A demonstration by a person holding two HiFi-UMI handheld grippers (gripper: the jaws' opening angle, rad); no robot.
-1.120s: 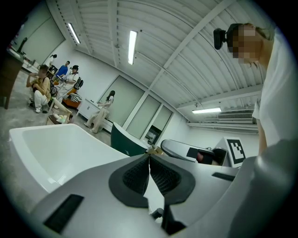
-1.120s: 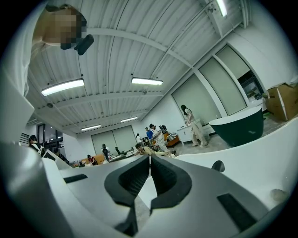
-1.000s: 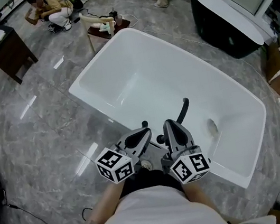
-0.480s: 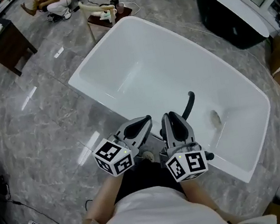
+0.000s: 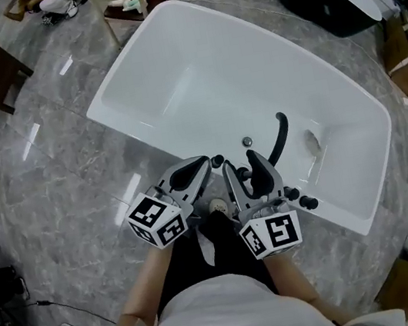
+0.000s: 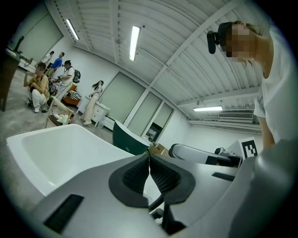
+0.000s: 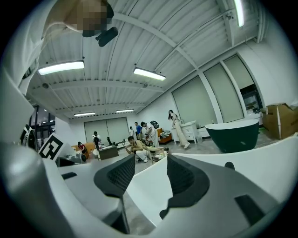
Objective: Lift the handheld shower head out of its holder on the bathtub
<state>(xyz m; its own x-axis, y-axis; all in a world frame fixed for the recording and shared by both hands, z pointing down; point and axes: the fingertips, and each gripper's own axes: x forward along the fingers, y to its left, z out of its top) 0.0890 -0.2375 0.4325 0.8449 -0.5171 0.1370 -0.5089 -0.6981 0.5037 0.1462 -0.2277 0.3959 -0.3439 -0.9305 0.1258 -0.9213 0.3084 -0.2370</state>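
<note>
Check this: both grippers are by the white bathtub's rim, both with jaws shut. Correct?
Only the left gripper is shut. The right gripper view shows the right gripper open, its jaws just having opened, nothing between them. Both are by the white bathtub rim.

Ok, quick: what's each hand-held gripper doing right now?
Left hand-held gripper: closed, nothing in it.
Right hand-held gripper: open, jaws have just been opening, nothing between them.
</note>
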